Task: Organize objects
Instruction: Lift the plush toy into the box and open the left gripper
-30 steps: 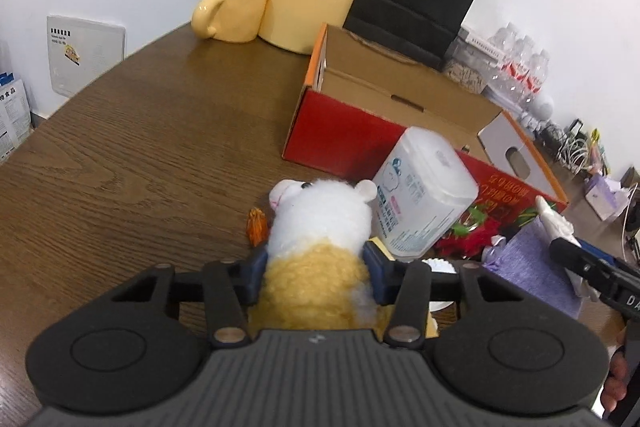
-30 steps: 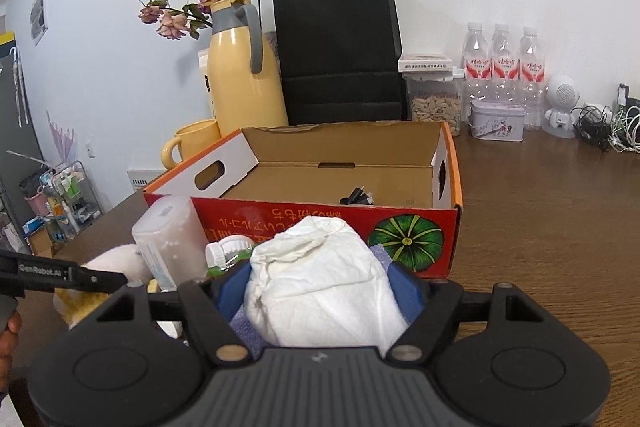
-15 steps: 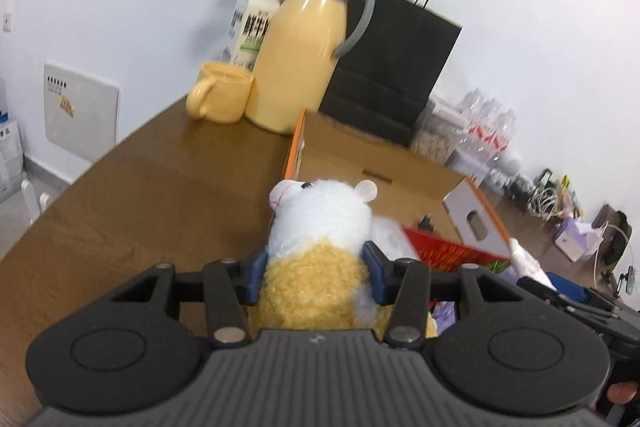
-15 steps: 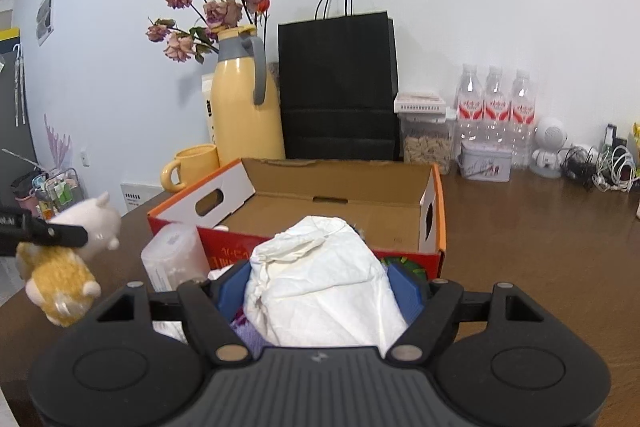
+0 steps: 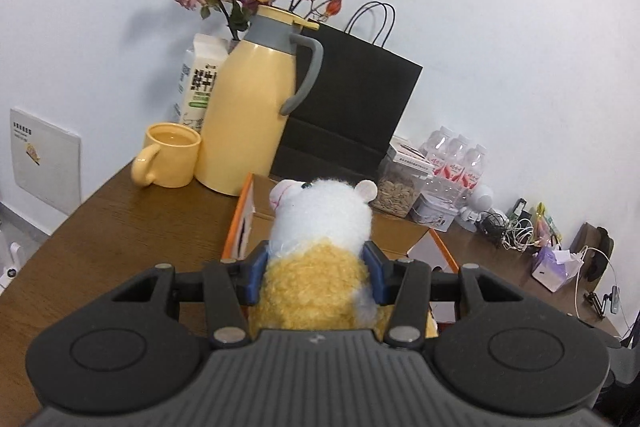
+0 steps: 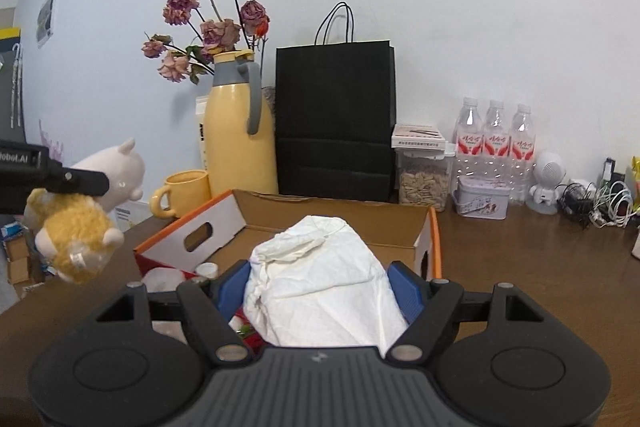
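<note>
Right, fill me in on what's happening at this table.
A person is tidying up with a two-finger tool in each hand. The left tool is clamped on a white-and-yellow plush hamster, held in the air beside the open red-and-orange cardboard box. The right tool grips a crumpled white cloth bundle just in front of that box. Neither item is in the box yet. A yellow thermos jug and black paper bag stand behind it on the brown wooden table.

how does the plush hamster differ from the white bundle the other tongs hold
The plush hamster is fluffy, white and yellow, with a face and ears; the white bundle is smooth, crinkled, plain white and shapeless. The bundle looks bulkier between its tongs. Both are soft, clamped and lifted near the cardboard box.
</note>
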